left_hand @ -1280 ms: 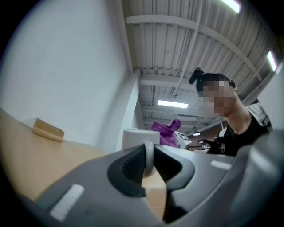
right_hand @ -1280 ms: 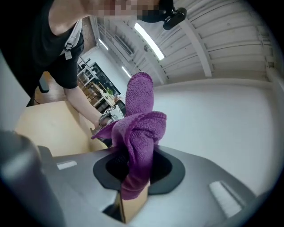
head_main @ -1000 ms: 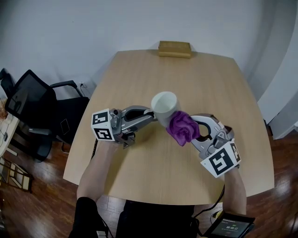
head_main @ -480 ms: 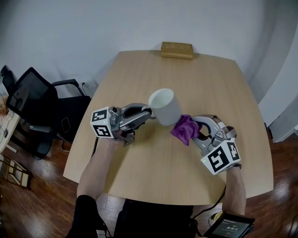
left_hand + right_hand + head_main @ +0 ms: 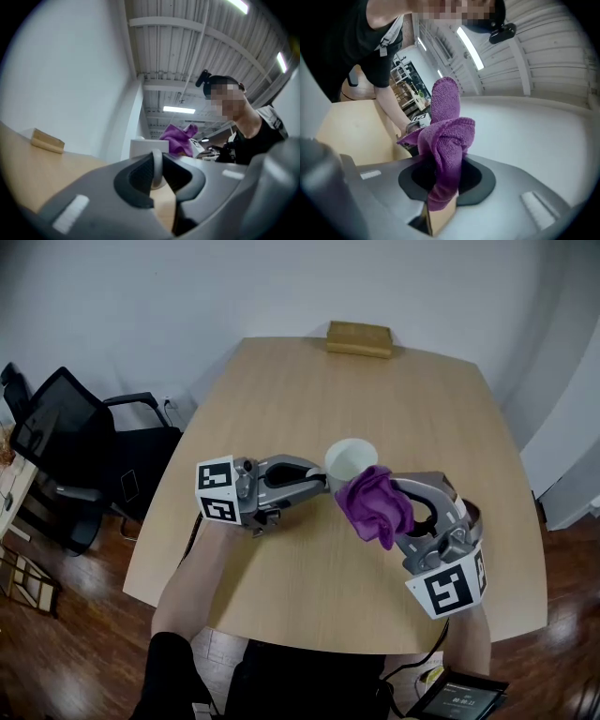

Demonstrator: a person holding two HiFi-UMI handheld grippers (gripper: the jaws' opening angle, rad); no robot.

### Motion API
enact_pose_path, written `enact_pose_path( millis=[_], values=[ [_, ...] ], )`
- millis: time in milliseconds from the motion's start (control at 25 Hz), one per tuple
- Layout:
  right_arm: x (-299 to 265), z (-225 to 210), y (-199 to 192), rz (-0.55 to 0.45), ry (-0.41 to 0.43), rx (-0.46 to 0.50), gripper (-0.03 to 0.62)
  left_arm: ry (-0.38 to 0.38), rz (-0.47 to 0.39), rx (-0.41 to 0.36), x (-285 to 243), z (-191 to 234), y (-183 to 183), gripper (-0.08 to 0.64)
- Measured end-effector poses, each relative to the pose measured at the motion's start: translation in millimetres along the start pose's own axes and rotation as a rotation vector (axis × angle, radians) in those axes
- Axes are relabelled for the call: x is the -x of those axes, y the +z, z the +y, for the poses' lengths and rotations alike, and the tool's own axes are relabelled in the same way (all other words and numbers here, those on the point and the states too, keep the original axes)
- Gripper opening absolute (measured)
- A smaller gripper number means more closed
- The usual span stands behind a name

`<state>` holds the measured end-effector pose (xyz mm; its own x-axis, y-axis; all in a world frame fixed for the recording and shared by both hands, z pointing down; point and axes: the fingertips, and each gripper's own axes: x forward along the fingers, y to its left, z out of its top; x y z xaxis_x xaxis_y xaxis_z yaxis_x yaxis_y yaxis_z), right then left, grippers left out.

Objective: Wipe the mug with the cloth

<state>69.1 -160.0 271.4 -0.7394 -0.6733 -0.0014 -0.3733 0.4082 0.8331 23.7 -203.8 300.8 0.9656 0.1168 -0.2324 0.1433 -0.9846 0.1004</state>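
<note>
The white mug [image 5: 350, 463] hangs above the wooden table [image 5: 281, 587], mouth up. My left gripper [image 5: 324, 486] is shut on its handle [image 5: 157, 168], and its jaws have just closed a little tighter on it. The mug's body [image 5: 145, 146] rises just beyond the pads. My right gripper [image 5: 397, 506] is shut on a bunched purple cloth [image 5: 373, 504], which presses against the mug's right side. In the right gripper view the cloth [image 5: 447, 136] stands up out of the right gripper [image 5: 443, 185]. The cloth [image 5: 178, 138] also shows behind the mug in the left gripper view.
A wooden block [image 5: 360, 337] lies at the table's far edge. A black office chair [image 5: 66, 446] stands left of the table. A small device with a screen [image 5: 459, 697] hangs near the person's waist at the bottom right.
The right gripper has risen and carried the cloth from below the mug up against its right side. The mug has shifted a little right and toward me, now more upright.
</note>
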Motion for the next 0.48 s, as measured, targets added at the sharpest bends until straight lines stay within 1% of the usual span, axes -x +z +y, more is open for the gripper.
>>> enact_pose_path(
  millis=[80,160,240,360,480],
  values=[
    [-3,11,-10,0.037,0.055,-0.002,0.077,0.0,-0.01,0.0,1,1,0,0.067],
    [-7,21,-16,0.061,0.104,-0.012,0.076,-0.009,-0.049,0.0,8,1,8,0.068],
    [-11,31,-23,0.081,0.157,-0.02,0.076,-0.014,-0.082,-0.015,16,1,17,0.071],
    [-16,49,-38,0.127,0.236,-0.016,0.077,-0.02,-0.107,-0.033,24,1,23,0.072],
    [-18,60,-58,0.205,0.289,0.014,0.077,-0.06,-0.153,-0.027,32,-3,30,0.067]
  ],
)
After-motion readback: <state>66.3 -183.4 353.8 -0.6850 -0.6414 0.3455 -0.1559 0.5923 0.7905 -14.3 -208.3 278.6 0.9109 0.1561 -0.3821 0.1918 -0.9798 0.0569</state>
